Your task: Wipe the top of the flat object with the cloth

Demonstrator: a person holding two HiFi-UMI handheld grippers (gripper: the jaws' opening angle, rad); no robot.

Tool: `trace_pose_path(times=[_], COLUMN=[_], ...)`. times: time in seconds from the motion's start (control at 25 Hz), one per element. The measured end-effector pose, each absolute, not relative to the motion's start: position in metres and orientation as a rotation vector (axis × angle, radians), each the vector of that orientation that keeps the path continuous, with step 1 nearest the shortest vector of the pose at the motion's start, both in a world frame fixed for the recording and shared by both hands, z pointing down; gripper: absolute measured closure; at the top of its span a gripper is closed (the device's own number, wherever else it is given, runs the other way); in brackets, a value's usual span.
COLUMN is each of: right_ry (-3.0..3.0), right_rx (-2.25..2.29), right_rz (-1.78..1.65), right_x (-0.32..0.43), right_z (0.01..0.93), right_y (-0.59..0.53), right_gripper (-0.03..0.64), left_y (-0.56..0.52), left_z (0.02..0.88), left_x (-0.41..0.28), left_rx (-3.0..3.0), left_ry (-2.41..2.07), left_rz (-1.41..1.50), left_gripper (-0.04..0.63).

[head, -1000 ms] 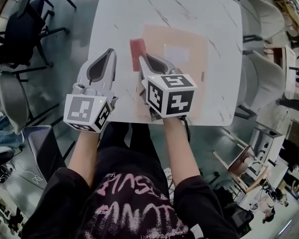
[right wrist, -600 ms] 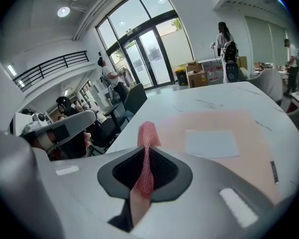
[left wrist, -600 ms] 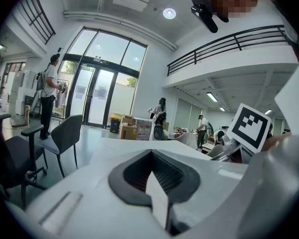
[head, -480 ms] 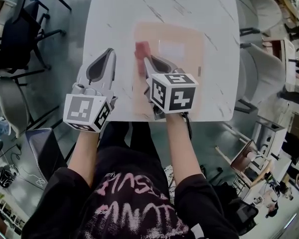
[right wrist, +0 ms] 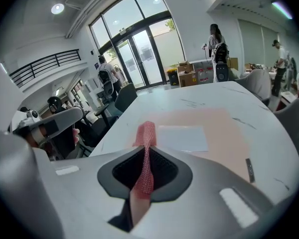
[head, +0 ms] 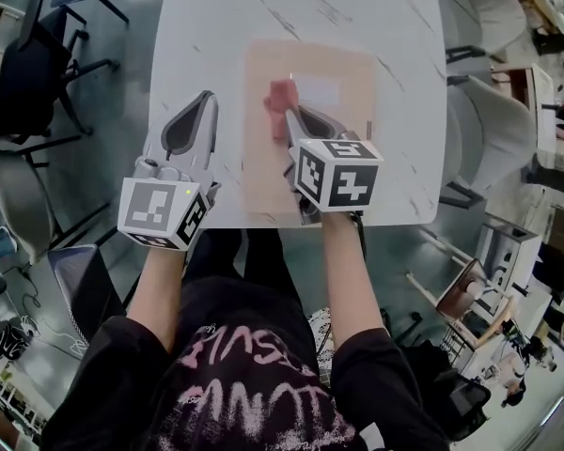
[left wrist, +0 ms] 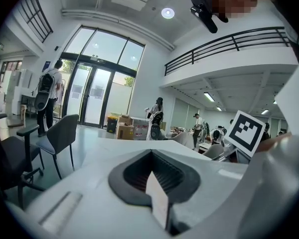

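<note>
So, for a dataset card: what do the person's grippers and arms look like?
Both the left gripper and right gripper have light grey, teardrop-shaped bodies with dark ribbed pads. Each carries a white cube printed with black square markers. The person wears a black top with pink lettering, its sleeves ending near the elbows.

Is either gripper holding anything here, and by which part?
The right gripper pinches the pink cloth by one end; the rest sticks out past the tips. The left gripper is shut, empty.

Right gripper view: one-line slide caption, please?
Right gripper, jaws shut on the pink cloth, facing the peach flat object on the white table.
</note>
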State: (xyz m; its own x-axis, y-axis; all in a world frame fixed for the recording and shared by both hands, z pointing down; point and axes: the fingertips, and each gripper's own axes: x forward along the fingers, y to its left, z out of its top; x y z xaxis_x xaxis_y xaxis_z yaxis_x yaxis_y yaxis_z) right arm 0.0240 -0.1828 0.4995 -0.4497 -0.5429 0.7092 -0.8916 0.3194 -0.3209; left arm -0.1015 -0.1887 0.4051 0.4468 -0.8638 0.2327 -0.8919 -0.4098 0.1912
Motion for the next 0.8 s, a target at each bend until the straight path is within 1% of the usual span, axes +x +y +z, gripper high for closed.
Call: trace_pose_path(times=[0.8], right_ry=[-1.952], right_rx=[1.459], right_rz=[0.949], right_x=[0.142], right_z=[0.507], right_y=[-0.176], right_gripper=[0.568], left_y=[-0.188], left_z=[0.406], left_x=[-0.073], left_rx=[2.425], left_ry=[-1.479], left_rz=[0.152], left_gripper=[0.594])
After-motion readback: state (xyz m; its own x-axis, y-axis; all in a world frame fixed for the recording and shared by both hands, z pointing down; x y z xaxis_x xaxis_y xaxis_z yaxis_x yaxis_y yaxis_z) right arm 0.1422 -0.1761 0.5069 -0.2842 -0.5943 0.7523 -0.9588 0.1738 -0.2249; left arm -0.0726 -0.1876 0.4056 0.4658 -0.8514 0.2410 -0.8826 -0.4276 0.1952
